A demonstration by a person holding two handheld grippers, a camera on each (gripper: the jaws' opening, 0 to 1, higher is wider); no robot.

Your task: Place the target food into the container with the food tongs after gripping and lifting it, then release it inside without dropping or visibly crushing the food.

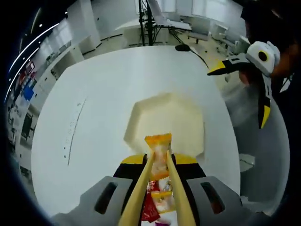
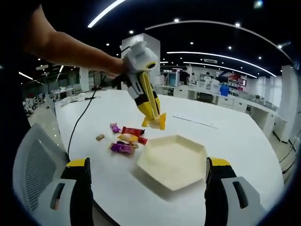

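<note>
Snack packet [image 1: 158, 141] clamped in tongs [image 1: 157, 188], hanging over the hexagonal container [image 1: 188, 117].

Left tool [image 1: 158, 181] is closed on the yellow tongs, whose tips pinch the orange packet; in the right gripper view the packet [image 2: 156, 122] hangs clear above the container's [image 2: 171, 162] far rim, not touching it. Right tool [image 2: 148, 188] has its jaws wide apart, holding nothing, on either side of the near edge of the container. White container sits on the white surface [image 1: 103, 103], close to its near edge. Beside it, towards the left, lies a small cluster of wrapped sweets [image 2: 124, 139]. A black cable [image 2: 82, 120] trails across the surface's left edge.
</note>
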